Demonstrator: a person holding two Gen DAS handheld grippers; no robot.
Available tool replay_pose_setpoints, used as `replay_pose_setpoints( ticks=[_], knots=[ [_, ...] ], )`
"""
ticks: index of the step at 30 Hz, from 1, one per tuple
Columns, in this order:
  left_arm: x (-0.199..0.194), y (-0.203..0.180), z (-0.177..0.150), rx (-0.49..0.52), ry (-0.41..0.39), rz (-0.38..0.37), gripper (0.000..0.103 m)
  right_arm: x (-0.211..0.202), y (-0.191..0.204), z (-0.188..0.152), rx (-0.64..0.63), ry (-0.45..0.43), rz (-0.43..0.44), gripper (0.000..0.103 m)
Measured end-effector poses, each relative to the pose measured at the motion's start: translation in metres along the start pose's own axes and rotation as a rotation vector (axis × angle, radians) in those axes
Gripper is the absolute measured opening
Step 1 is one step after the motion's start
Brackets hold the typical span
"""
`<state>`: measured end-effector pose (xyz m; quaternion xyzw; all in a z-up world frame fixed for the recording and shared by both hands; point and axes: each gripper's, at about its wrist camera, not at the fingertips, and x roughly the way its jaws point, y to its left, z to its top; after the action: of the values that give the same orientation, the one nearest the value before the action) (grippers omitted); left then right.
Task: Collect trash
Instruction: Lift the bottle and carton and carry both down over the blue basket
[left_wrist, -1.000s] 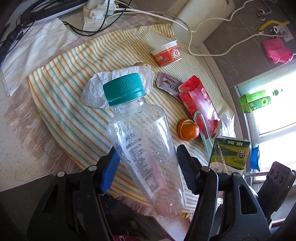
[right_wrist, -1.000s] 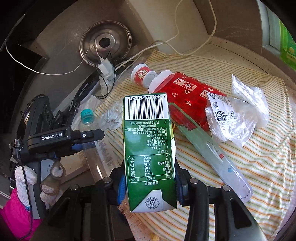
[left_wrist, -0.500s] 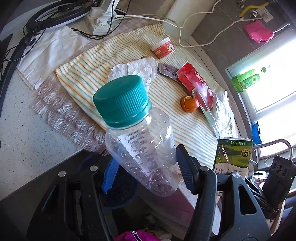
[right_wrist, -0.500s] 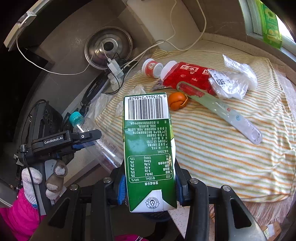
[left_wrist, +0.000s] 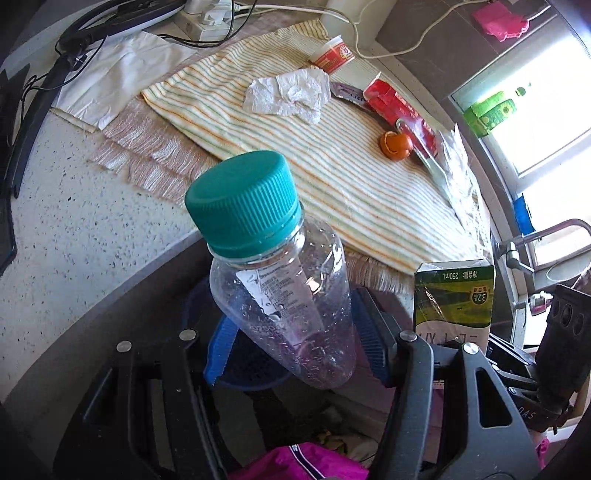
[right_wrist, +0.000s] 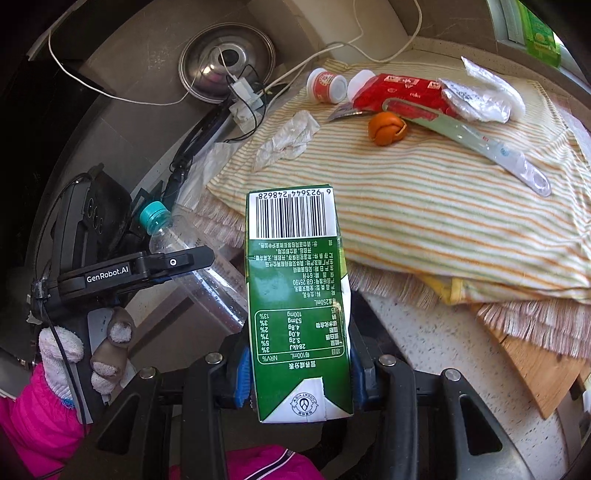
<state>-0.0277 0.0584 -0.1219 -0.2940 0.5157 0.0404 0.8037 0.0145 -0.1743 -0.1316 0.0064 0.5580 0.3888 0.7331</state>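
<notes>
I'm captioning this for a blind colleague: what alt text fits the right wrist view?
The right gripper clamps a green milk carton off the counter's edge; left of it, the left gripper holds a clear plastic bottle with a teal cap. Behind, a striped cloth bears crumpled tissue, orange peel and red packaging.

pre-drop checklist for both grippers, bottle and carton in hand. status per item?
1. Left gripper clamped on the clear bottle: ok, pads press both sides.
2. Bottle's teal cap on: ok.
3. Right gripper clamped on the green carton: ok, carton upright between the pads.
4. Both items off the striped cloth: ok, they hang past the counter edge.
5. Bin below: cannot tell; a blue mesh basket shows under the bottle, but whether it is the bin is unclear.
6. Trash left on the cloth: not ok; orange peel, crumpled tissue, red pack remain.
</notes>
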Motion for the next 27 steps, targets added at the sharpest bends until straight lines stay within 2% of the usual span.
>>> replay_pose_setpoints(
  ticks=[5, 14, 27],
  knots=[
    [0.014, -0.001, -0.021, 0.071, 0.019, 0.051, 0.061, 0.020, -0.003, -0.022, 0.027, 0.046, -0.022, 0.043],
    [0.052, 0.006, -0.048, 0.123, 0.086, 0.102, 0.061, 0.052, -0.006, -0.055, 0.034, 0.123, -0.063, 0.043],
    [0.107, 0.024, -0.068, 0.151, 0.147, 0.185, 0.061, 0.104, -0.013, -0.076, 0.002, 0.208, -0.149, 0.043]
  ],
)
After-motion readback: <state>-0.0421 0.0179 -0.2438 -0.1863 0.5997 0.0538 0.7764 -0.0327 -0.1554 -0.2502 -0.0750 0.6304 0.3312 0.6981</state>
